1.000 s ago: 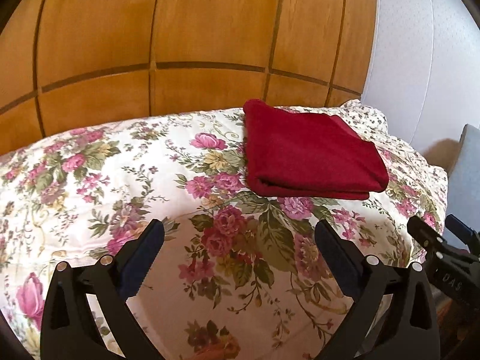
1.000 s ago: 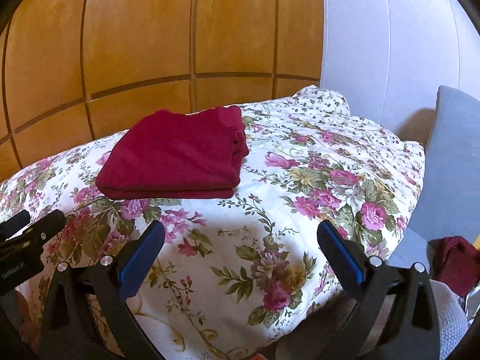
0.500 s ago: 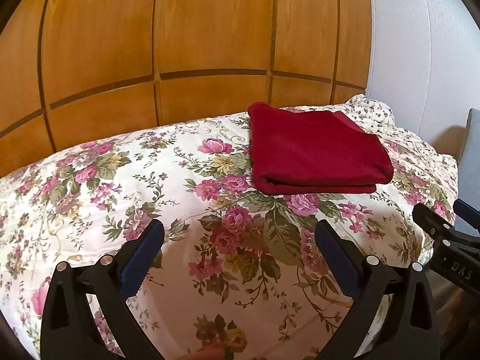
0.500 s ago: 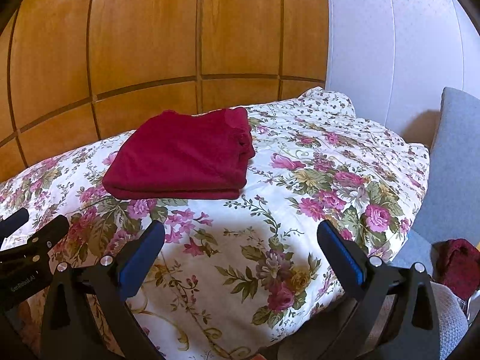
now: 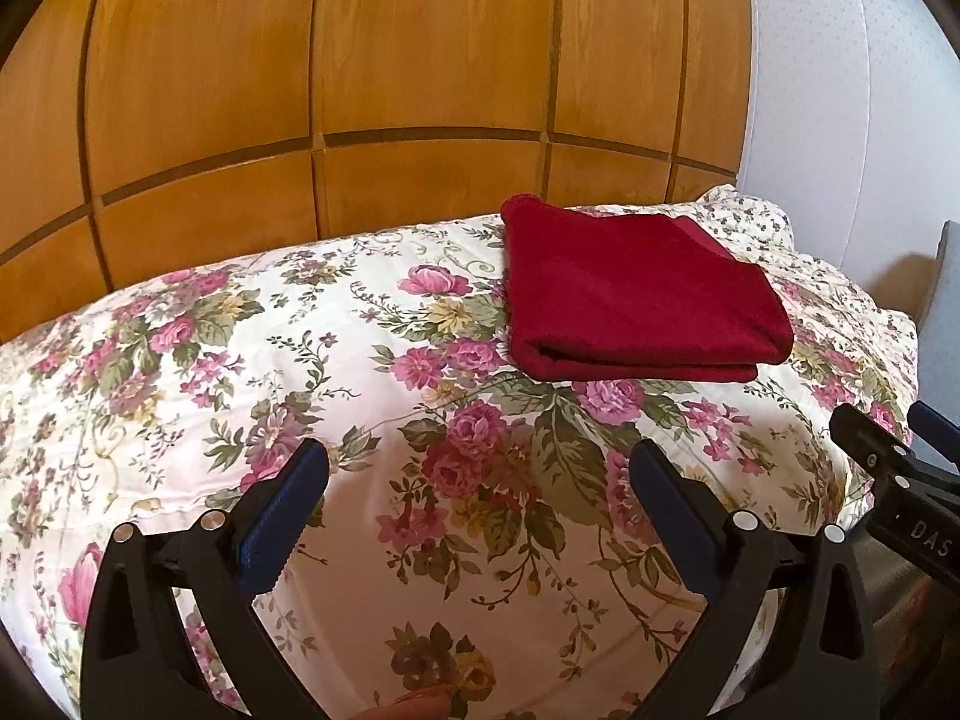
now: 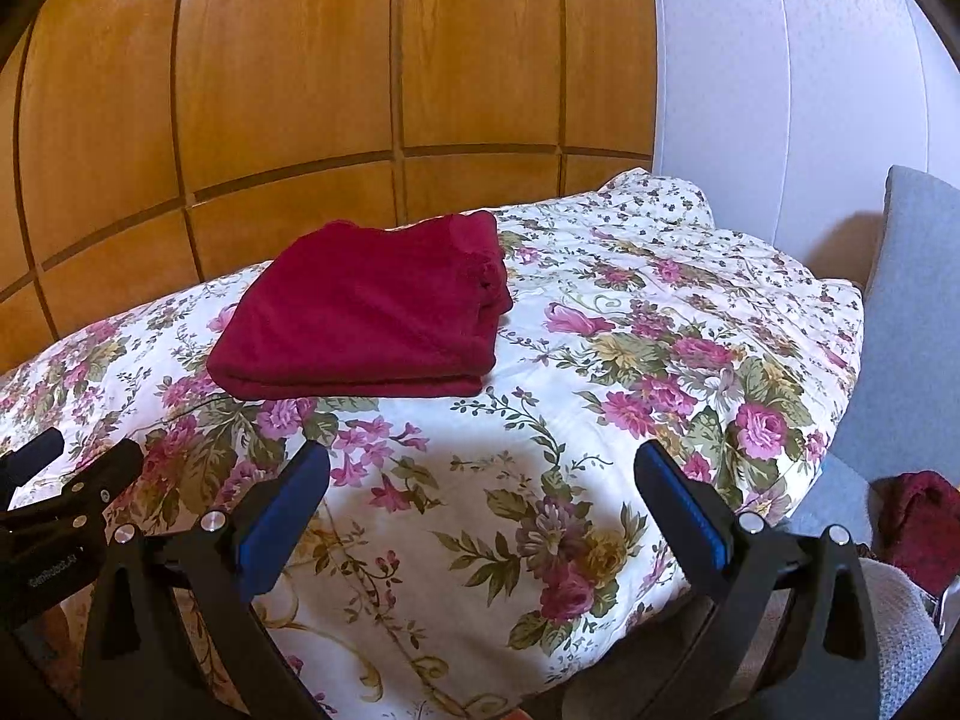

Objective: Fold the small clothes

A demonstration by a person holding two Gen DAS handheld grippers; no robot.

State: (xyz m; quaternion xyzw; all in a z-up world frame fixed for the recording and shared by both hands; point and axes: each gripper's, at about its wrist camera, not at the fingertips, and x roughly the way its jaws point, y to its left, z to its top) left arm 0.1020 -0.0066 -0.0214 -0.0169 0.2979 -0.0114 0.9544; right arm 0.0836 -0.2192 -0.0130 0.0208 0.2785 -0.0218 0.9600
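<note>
A dark red garment (image 5: 636, 294) lies neatly folded into a flat rectangle on the flowered quilt (image 5: 336, 396); it also shows in the right wrist view (image 6: 372, 324). My left gripper (image 5: 477, 474) is open and empty, held back from the garment over the near part of the quilt. My right gripper (image 6: 480, 474) is open and empty, also short of the garment, which lies ahead to its left. Each gripper shows at the edge of the other's view: the right one (image 5: 900, 468) and the left one (image 6: 66, 480).
A wooden panelled wall (image 5: 384, 90) stands behind the quilt, a white wall (image 6: 780, 90) to the right. A grey cushion (image 6: 912, 312) stands at the right edge. Another dark red piece of cloth (image 6: 918, 516) lies low at the right, beside a pale knitted fabric (image 6: 888, 648).
Both grippers have drawn back and risen a little from the quilt; the folded garment looks farther away. It has not moved on the quilt. Both grippers stay open.
</note>
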